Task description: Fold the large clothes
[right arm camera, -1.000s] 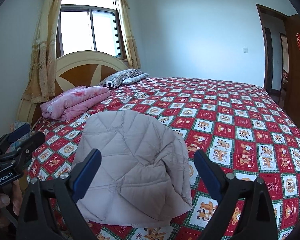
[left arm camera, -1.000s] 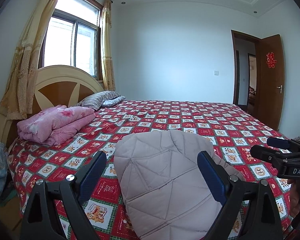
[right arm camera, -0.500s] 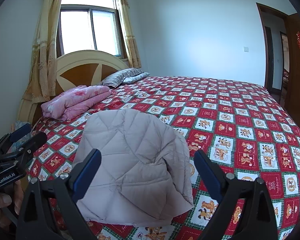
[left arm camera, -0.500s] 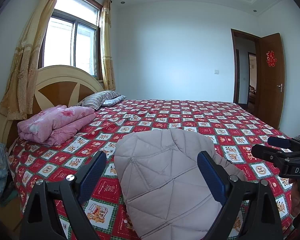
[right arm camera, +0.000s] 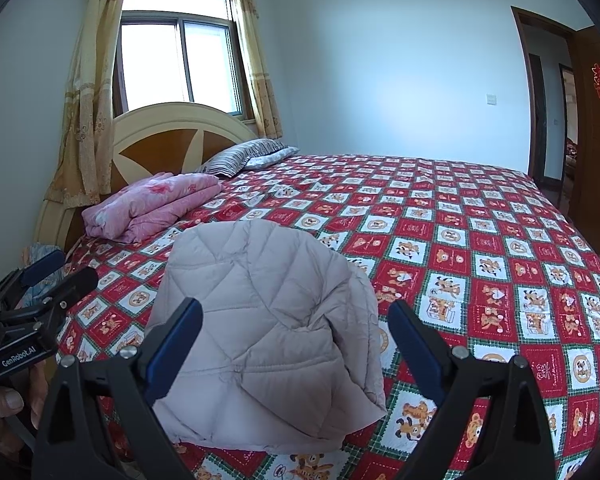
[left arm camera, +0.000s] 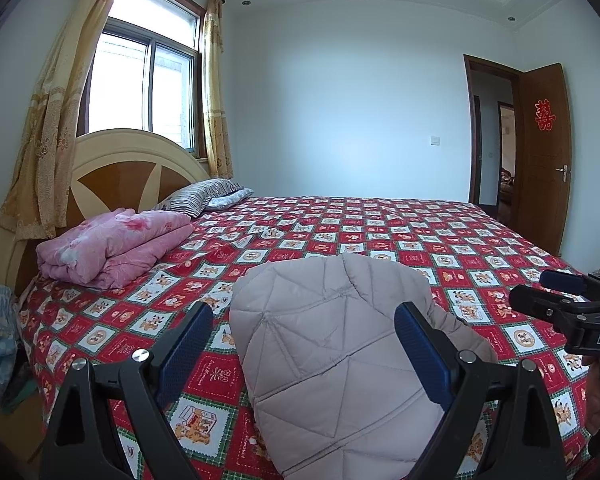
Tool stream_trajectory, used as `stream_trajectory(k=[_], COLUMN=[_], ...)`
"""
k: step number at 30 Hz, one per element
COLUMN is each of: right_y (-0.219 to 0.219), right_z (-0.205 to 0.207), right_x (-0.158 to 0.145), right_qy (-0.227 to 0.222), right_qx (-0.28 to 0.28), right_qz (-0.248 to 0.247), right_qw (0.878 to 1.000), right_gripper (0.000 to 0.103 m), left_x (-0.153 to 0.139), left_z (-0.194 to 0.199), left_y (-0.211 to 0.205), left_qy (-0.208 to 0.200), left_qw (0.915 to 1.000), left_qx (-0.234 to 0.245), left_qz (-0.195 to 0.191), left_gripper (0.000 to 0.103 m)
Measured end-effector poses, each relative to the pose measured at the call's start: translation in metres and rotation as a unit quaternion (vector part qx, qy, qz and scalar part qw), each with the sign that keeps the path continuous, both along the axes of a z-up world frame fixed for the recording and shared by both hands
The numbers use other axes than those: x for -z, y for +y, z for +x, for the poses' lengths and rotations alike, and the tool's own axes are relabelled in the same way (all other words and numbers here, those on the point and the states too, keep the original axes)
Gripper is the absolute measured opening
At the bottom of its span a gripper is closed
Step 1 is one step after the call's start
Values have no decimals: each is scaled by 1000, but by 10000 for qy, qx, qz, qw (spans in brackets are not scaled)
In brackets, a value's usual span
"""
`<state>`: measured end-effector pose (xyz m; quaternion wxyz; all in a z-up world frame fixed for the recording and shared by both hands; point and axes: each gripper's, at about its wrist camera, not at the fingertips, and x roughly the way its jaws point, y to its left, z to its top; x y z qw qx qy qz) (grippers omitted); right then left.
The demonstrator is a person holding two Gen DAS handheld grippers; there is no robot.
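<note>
while both hand-held grippers gape empty, folded jacket point(left arm camera: 332, 344) lies on bedspread point(left arm camera: 380, 236)

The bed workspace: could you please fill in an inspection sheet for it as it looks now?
Surface: bed with a red checked cartoon cover, mostly bare.
Job's things: grey quilted jacket lying folded near the front edge.
Clutter: folded pink quilt and striped pillow by the headboard.
Grippers: left claw open, empty; right claw open, empty; both apart from the jacket.
Cables: nothing seen.
Surroundings: curtained window, brown door standing open.
</note>
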<state>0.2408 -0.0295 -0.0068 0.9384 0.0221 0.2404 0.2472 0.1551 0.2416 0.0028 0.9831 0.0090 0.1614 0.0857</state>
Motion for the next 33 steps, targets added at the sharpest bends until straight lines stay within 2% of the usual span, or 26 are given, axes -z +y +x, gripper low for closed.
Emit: stream_trajectory(k=[22, 25, 30, 33], right_y=[0, 0, 1, 2], right_z=[-2, -2, -3, -3], right_x=[-9, -8, -6, -5], right_qy=[-134, -117, -103, -80], right_qx=[-97, -121, -171, -188], right_qz=[-5, -14, -34, -42], right_qw=[9999, 9999, 9998, 9998], right_gripper=[97, 97, 97, 97], left_x=[1, 1, 4, 7], left_z=[2, 4, 5, 4], left_y=[4, 5, 9, 8], left_qy=[97, 107, 135, 108], left_qw=[9999, 9997, 9996, 9996], left_qx=[-103, -197, -223, -244], left_qz=[9, 4, -64, 23], left_gripper=[93, 98, 99, 99])
